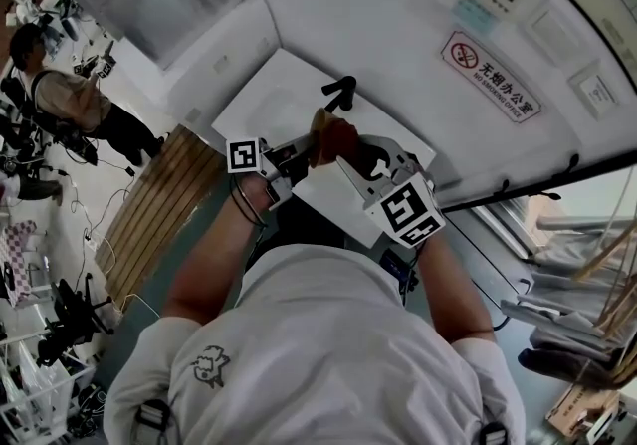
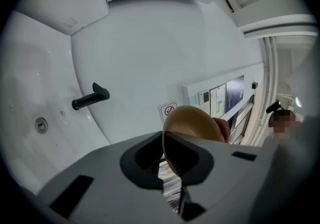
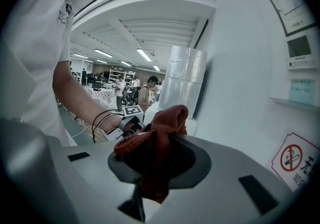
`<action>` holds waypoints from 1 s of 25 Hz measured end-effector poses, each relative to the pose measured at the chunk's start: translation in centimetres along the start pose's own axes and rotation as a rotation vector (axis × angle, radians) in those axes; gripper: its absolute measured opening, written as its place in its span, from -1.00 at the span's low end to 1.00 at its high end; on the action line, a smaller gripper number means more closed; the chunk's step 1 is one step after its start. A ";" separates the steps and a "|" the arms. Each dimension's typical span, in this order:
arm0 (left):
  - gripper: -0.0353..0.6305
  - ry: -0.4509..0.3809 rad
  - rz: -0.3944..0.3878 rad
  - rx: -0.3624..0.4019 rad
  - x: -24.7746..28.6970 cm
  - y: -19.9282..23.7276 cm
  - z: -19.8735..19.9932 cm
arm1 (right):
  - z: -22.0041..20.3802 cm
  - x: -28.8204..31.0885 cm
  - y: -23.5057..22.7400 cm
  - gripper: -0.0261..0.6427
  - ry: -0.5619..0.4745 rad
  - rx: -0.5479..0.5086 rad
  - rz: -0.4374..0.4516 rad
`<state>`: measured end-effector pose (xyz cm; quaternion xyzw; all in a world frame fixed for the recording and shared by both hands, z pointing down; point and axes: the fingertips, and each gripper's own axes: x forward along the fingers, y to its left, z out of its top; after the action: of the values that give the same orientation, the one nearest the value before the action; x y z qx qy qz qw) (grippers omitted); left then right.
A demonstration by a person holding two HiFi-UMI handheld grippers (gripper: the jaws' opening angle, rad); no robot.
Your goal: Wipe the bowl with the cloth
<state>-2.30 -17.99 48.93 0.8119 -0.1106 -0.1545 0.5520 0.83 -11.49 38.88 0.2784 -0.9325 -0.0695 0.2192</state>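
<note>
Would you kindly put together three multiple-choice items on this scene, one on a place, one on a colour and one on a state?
1. In the left gripper view, where is the black tap relative to the tan bowl?
A) to its left
B) to its right
C) inside it

2. What colour is the cloth?
A) blue
B) rust red
C) white

3. What is the state of the right gripper?
A) open and empty
B) shut on a sponge
C) shut on the cloth

Answers:
1 A, the tap juts out over the white basin, left of the bowl.
2 B, the bunched towelling is plainly rust red.
3 C, its jaws pinch the cloth between them.
</note>
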 end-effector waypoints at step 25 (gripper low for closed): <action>-0.82 -0.094 -0.385 0.034 1.8 -11.0 4.7 | 0.9 2.6 -3.6 -0.66 -0.356 0.609 0.284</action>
<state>-2.26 -18.66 36.90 0.8193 0.0183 -0.2927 0.4928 0.25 -15.96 38.10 0.1825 -0.9632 0.1947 -0.0317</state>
